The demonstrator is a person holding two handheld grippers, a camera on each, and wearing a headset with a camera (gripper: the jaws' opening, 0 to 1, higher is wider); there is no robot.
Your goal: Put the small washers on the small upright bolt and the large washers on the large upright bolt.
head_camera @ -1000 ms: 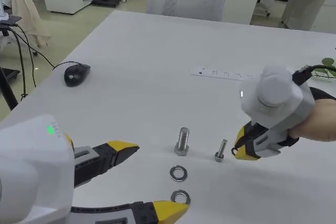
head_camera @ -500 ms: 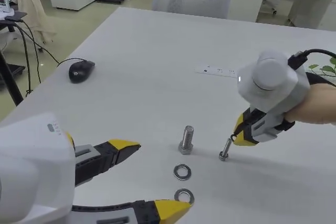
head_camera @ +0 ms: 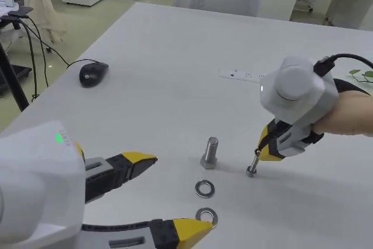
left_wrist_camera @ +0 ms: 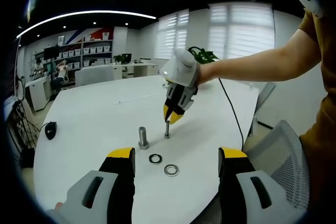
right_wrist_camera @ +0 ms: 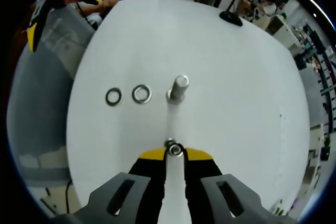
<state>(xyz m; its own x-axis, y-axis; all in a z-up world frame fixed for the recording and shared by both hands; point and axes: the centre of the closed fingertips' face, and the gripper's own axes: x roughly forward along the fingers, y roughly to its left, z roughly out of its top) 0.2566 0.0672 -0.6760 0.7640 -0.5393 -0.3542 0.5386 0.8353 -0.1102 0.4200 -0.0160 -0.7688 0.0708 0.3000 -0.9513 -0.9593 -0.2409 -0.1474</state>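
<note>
**A:** At the near edge of the table [head_camera: 163,74], what is the left gripper [head_camera: 172,193] doing?

**B:** It is hanging low with its jaws spread wide and nothing between them. I am reading that as waiting its turn, since it is pointing toward the loose washers.

**A:** And where are those lying?

**B:** Flat on the table. The near washer [head_camera: 205,216] is sitting just beside one yellow tip, and the far washer [head_camera: 204,188] is lying between it and the big bolt [head_camera: 210,154]. That bolt is standing on its head with the thread pointing up, ready to take rings.

**A:** And the right gripper [head_camera: 263,153]?

**B:** It is reaching down from above onto the small bolt [head_camera: 253,166], just beside the big one. Its jaws are pinching nearly together on what looks like a small washer [right_wrist_camera: 175,150], right at the bolt's tip. I am guessing the steep angle is letting the ring drop over the thread. The bolt seems to be leaning slightly.

**A:** Anything farther off?

**B:** A strip [head_camera: 239,74] and a mouse [head_camera: 93,73] are sitting well apart from the work.
</note>
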